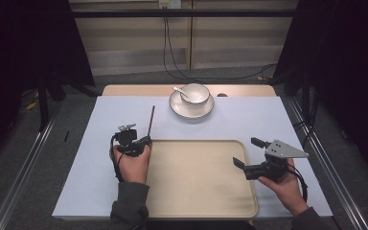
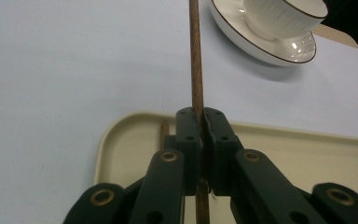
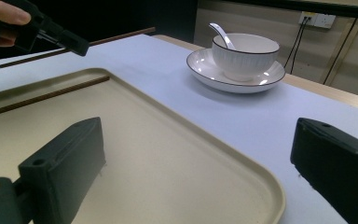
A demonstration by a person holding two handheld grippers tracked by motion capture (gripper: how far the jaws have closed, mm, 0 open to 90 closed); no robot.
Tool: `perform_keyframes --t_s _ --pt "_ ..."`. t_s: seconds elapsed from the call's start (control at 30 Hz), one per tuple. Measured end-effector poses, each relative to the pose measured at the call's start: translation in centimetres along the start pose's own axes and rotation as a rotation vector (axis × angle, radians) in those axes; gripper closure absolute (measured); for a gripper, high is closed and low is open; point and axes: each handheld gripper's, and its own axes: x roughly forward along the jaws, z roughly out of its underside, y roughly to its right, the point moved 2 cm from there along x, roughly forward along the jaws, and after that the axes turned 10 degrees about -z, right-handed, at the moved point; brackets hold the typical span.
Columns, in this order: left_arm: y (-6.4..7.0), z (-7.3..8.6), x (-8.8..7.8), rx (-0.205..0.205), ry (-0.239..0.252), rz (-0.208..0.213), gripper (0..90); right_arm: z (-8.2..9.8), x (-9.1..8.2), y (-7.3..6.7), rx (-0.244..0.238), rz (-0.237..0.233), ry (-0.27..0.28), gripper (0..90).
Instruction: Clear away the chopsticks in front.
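Observation:
My left gripper [image 1: 146, 140] is shut on a thin brown chopstick [image 1: 151, 120] and holds it over the far left corner of the beige tray [image 1: 196, 142]. In the left gripper view the jaws [image 2: 203, 114] pinch the chopstick [image 2: 196, 65], which points away toward the saucer [image 2: 289, 51]. A second chopstick [image 3: 46, 96] lies inside the tray along its far left edge. My right gripper [image 1: 245, 152] stands open near the tray's right edge, with nothing between its fingers [image 3: 70, 158].
A white bowl [image 1: 194, 93] with a spoon [image 1: 179, 90] stands on a saucer [image 1: 191, 109] at the back middle of the pale table cover [image 1: 100, 143]. Dark curtains and metal rails flank the table.

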Motion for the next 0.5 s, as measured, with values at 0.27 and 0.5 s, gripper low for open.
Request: perform_keyframes --t_s 0.27,0.5 --pt "-1.2 1.7 -1.6 -0.034 0.011 -0.021 85.5 -0.1 0.0 -0.4 -0.011 0.006 0.002 2.7" --pt "-2.5 3.4 -2.4 -0.074 -0.005 -0.034 85.5 0.0 0.3 -0.3 -0.011 0.005 -0.007 2.6"
